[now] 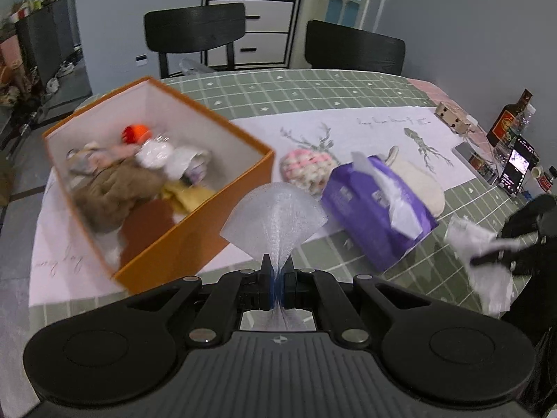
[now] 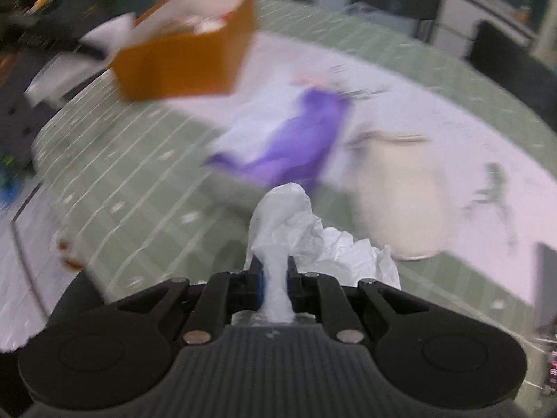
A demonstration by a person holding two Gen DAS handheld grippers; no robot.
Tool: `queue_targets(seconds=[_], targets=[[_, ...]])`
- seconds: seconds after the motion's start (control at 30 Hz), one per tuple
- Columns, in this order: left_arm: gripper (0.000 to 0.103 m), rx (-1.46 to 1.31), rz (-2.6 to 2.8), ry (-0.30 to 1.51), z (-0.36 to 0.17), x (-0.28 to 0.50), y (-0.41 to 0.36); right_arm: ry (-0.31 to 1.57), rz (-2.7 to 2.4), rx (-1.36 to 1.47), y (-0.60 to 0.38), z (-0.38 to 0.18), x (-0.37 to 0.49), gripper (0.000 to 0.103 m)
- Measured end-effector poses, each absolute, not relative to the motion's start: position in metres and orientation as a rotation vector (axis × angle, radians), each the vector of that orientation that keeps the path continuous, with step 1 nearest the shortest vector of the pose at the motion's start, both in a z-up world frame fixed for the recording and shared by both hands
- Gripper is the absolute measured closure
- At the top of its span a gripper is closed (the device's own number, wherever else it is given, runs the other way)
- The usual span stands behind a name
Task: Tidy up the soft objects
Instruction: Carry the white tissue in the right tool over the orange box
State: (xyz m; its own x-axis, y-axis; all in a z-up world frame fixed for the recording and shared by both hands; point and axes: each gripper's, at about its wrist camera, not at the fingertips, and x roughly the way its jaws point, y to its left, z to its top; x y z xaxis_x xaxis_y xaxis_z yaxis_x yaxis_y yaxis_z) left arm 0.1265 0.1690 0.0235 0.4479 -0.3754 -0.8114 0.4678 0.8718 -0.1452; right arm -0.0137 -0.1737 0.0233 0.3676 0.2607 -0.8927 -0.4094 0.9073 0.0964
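My left gripper (image 1: 277,265) is shut on a white foam net sleeve (image 1: 275,214) that fans out above the jaws, just right of the orange box (image 1: 195,240). Inside the box lie a brown plush, a yellow cloth, white soft items and an orange ball (image 1: 136,133). On the table sit a pink-and-white knitted piece (image 1: 306,167), a purple tissue pack (image 1: 376,205) and a cream mitt (image 1: 423,183). My right gripper (image 2: 275,268) is shut on a crumpled white plastic bag (image 2: 303,233); it also shows at the right edge of the left wrist view as the right gripper (image 1: 487,261). The right wrist view is blurred.
Two black chairs (image 1: 195,31) stand behind the green checked table (image 1: 313,87). At the far right edge are a small wooden box (image 1: 452,118), a dark bottle (image 1: 508,122), a phone (image 1: 517,167) and small jars. A white drawer cabinet (image 1: 250,28) is against the wall.
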Motion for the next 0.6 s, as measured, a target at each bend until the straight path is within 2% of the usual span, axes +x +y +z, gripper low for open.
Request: queue_targets(seconds=[0.37,0.6], targets=[[0.100,0.096,-0.486,0.990,0.015,0.104,0.209,1.104,0.710,-0.277,-0.043,0.025,-0.006,0.095],[0.100,0.087,-0.462,0.981,0.024,0.104,0.233,1.005,0.788,-0.333,0.006,0.062,0.027,0.095]])
